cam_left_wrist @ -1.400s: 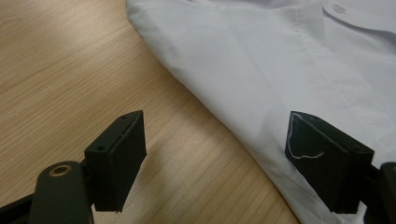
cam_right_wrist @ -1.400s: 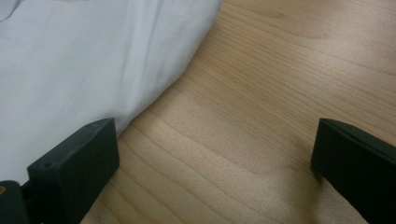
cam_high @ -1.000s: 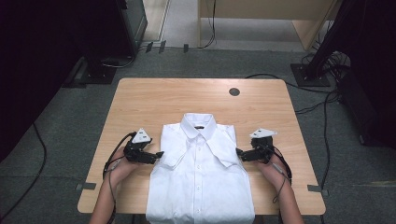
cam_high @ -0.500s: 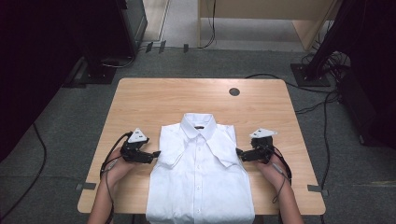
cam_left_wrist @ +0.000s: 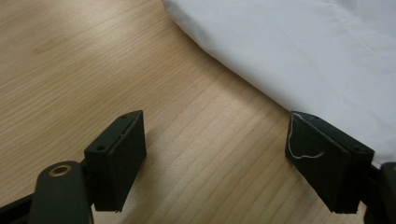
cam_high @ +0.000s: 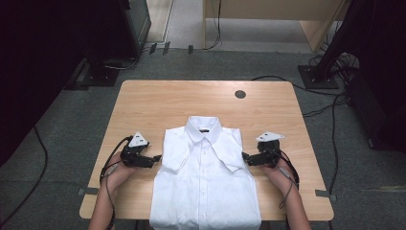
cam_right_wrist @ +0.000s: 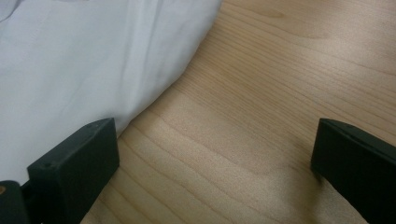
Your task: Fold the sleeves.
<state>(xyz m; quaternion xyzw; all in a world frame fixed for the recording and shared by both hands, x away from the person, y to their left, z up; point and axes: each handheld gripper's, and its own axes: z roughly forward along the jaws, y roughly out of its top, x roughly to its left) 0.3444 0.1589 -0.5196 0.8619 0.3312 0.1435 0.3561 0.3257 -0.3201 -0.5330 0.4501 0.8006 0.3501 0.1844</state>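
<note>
A white button-up shirt [cam_high: 206, 177] lies flat on the wooden table [cam_high: 191, 103], collar toward the far side, both short sleeves folded in over its front. My left gripper [cam_high: 156, 158] rests on the table just left of the shirt's left edge, jaws open and pointing at the cloth. The left gripper view has the shirt's edge [cam_left_wrist: 299, 51] running beside its right jaw, bare wood between the jaws. My right gripper [cam_high: 245, 157] sits open at the shirt's right edge. White cloth [cam_right_wrist: 88, 60] reaches its left jaw in the right gripper view. Neither holds anything.
A round cable hole [cam_high: 240, 94] sits in the table's far right part. Bare wood stretches beyond the collar and along both sides. Black equipment stands [cam_high: 103, 72] and cables [cam_high: 330, 105] lie on the grey floor around the table. The shirt's hem hangs at the near edge.
My left gripper has drawn back to the left, away from the shirt's folded sleeve. The right gripper has stayed at the shirt's right edge.
</note>
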